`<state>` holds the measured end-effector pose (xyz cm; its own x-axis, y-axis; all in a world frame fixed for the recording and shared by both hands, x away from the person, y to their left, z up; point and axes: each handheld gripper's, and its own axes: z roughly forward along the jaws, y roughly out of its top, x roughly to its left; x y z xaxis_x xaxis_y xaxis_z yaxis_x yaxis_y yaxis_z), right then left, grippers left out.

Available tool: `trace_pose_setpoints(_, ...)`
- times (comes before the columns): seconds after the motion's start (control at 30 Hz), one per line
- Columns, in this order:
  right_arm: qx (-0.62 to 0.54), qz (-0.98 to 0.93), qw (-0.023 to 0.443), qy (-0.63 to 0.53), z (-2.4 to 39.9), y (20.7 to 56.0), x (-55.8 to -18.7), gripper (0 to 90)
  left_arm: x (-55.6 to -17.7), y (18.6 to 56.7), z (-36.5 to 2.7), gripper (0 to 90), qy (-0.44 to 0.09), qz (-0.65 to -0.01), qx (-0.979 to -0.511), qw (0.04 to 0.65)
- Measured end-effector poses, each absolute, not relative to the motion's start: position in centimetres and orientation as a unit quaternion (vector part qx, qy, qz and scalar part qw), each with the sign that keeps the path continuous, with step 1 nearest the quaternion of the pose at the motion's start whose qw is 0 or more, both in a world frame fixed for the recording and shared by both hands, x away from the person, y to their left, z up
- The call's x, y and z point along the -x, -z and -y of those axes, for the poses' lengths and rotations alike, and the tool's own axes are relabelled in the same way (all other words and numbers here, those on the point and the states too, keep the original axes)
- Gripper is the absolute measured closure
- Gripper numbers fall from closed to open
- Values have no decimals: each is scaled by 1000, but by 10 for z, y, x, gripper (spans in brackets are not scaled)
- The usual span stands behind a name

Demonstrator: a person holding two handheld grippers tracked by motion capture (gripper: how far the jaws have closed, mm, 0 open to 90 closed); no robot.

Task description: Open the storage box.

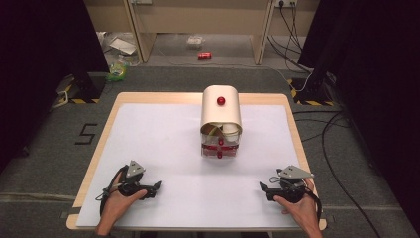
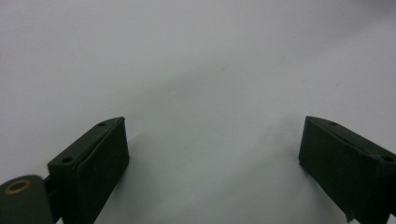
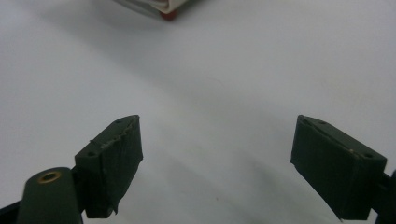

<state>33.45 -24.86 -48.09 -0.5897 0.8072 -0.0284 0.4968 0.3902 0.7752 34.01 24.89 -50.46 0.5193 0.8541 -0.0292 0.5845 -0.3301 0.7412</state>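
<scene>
A cream bread-bin-like box (image 1: 221,111) with a rounded lid and a red knob (image 1: 221,100) stands at the middle back of the white table top (image 1: 163,144). Its clear front (image 1: 220,147) has red fittings and shows items inside. My left gripper (image 1: 157,186) rests near the front left, held by a hand, jaws pointing right. My right gripper (image 1: 263,187) rests near the front right, jaws pointing left. In the left gripper view, the left gripper (image 2: 212,154) stands open over bare white surface. The right gripper (image 3: 217,154) is open too, and the box's lower edge (image 3: 159,7) shows far off.
The table has a wooden rim (image 1: 101,139). Beyond it lie grey floor, cables (image 1: 292,34), a red can (image 1: 204,55) and wooden furniture legs (image 1: 136,29). Dark curtains flank both sides.
</scene>
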Motion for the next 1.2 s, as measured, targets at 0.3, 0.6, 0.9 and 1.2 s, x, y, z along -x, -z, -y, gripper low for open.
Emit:
trace_pose_setpoints(0.3,-360,-816,220,-394,223,474,-338,171,-340,505,-249,76,-187,-453,-794,359)
trace_pose_setpoints(0.6,-335,-822,222,-403,202,472,-342,181,-340,505,-249,76,-187,-453,-794,360)
trace_pose_setpoints(0.9,-321,-826,222,-407,189,470,-345,190,-340,505,-249,76,-186,-453,-794,360)
trace_pose_setpoints(1.2,-279,-828,230,-428,169,465,-346,216,-340,505,-249,76,-187,-453,-794,360)
